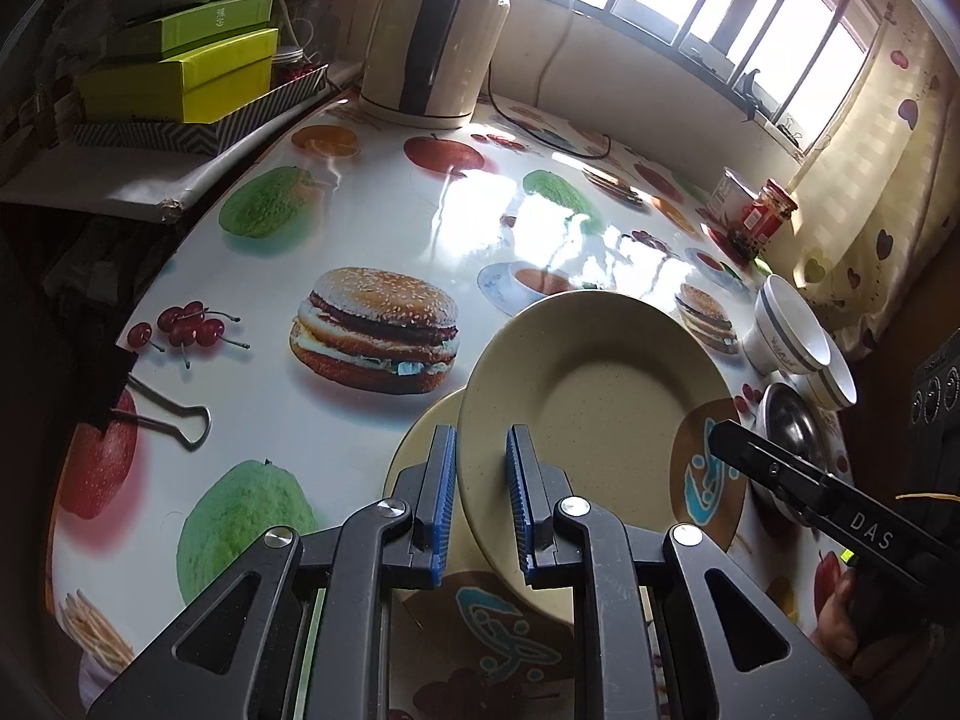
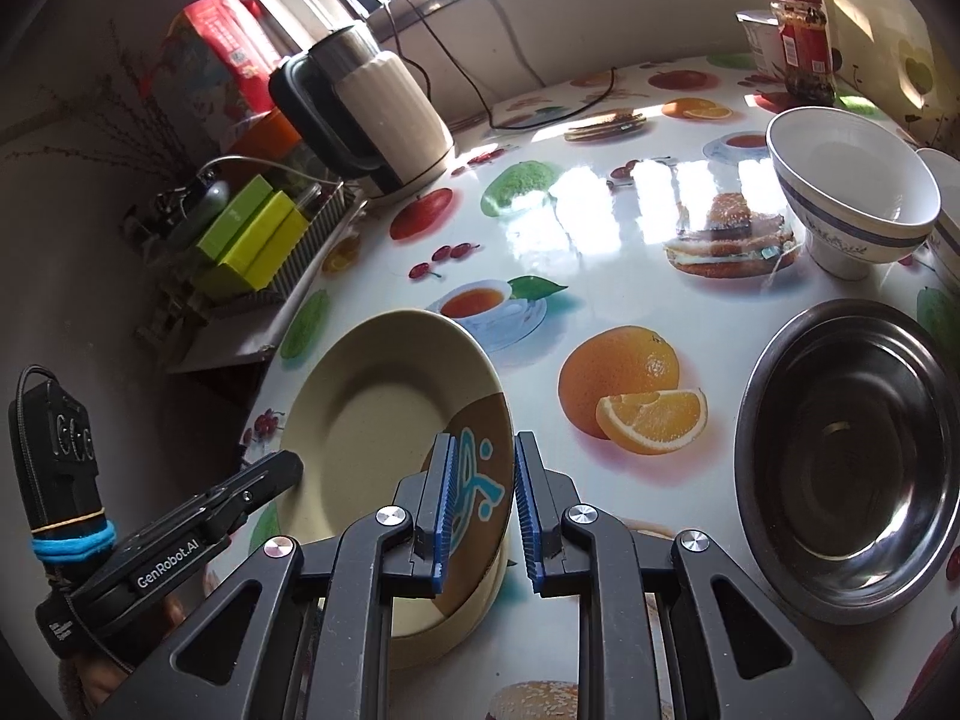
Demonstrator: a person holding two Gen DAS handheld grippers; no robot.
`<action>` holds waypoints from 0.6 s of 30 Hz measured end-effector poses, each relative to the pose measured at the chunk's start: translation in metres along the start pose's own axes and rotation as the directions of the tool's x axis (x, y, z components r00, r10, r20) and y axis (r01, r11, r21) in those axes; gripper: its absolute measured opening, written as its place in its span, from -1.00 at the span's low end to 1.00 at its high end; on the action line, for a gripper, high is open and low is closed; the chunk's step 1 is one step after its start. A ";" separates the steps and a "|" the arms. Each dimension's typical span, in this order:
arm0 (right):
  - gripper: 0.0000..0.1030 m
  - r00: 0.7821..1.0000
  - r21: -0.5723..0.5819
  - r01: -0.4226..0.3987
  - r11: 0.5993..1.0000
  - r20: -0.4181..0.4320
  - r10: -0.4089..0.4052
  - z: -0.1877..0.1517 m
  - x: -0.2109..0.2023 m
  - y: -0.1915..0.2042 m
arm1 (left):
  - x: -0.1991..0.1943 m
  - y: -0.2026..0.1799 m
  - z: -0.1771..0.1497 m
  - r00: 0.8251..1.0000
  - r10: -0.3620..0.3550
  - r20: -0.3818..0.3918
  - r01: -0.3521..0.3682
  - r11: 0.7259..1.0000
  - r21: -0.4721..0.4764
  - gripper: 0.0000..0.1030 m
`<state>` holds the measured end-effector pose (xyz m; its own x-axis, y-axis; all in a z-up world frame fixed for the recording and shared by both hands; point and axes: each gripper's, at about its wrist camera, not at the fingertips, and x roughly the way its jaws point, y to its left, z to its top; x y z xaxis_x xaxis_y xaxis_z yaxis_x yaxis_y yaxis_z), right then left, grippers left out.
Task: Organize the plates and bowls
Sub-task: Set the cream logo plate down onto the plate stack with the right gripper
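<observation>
Both grippers clamp one beige plate point(image 1: 606, 414) by opposite rim edges: the left gripper point(image 1: 480, 504) on its near edge, the right gripper point(image 2: 486, 510) on its patterned edge. The plate hangs tilted just above a second beige plate point(image 1: 420, 456). Uneven lowering could make it slip off-centre or clatter.

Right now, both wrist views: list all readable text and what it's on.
"DAS": side of the right claw, seen from the left wrist.
"GenRobot.AI": side of the left claw, seen from the right wrist.
Green boxes: characters on the top lid, too small to read.
Red-labelled jar: label print blurred, unreadable.
White bowl: marking on the foot, unreadable.
Red package: print unreadable.
</observation>
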<state>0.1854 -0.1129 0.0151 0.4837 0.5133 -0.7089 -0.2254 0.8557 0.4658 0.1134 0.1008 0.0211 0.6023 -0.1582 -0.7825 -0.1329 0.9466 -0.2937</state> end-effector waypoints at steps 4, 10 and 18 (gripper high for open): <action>-0.63 1.000 -0.008 0.004 1.000 -0.014 -0.004 -0.008 0.002 0.001 | 0.001 0.004 -0.008 1.000 0.009 -0.014 -0.009 1.000 -0.012 -0.65; -0.63 0.999 -0.017 0.000 1.000 -0.033 0.000 -0.016 0.006 0.004 | 0.001 0.010 -0.017 0.999 0.019 -0.026 -0.019 1.000 -0.022 -0.65; -0.63 0.998 -0.023 -0.001 1.000 -0.059 -0.001 -0.021 0.014 0.006 | 0.000 0.013 -0.022 0.999 0.045 -0.028 -0.045 0.999 -0.013 -0.65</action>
<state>0.1728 -0.0994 -0.0033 0.4329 0.5156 -0.7394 -0.2454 0.8567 0.4537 0.0943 0.1069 0.0051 0.5738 -0.1232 -0.8097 -0.1706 0.9489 -0.2653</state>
